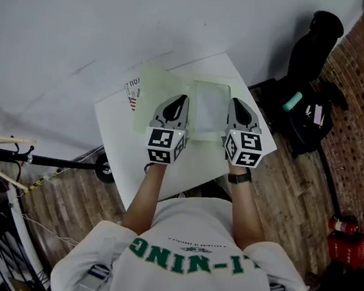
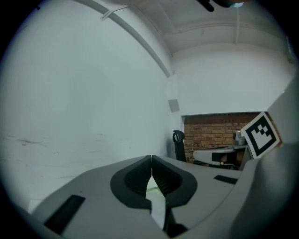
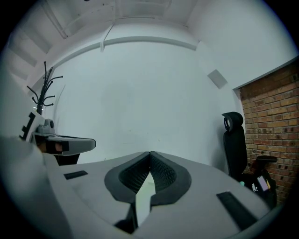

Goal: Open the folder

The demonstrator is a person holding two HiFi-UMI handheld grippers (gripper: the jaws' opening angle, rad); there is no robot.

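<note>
A pale green translucent folder (image 1: 209, 109) lies flat on the white table (image 1: 118, 146). A wider pale green leaf (image 1: 153, 98) spreads to its left. My left gripper (image 1: 185, 99) hovers over that left leaf, shut and holding nothing. On the folder's right side, my right gripper (image 1: 233, 102) is also shut with nothing in it. In the left gripper view the left gripper (image 2: 152, 158) points nearly level at a white wall, its tips touching. The right gripper (image 3: 150, 154) looks the same in the right gripper view. Only a sliver of pale surface shows below each pair of jaws.
A printed paper (image 1: 132, 92) pokes out from under the green leaf at the table's far left. A black office chair (image 1: 315, 42) and a black bag (image 1: 308, 118) stand right of the table by a brick wall. Red items (image 1: 346, 240) sit on the wooden floor.
</note>
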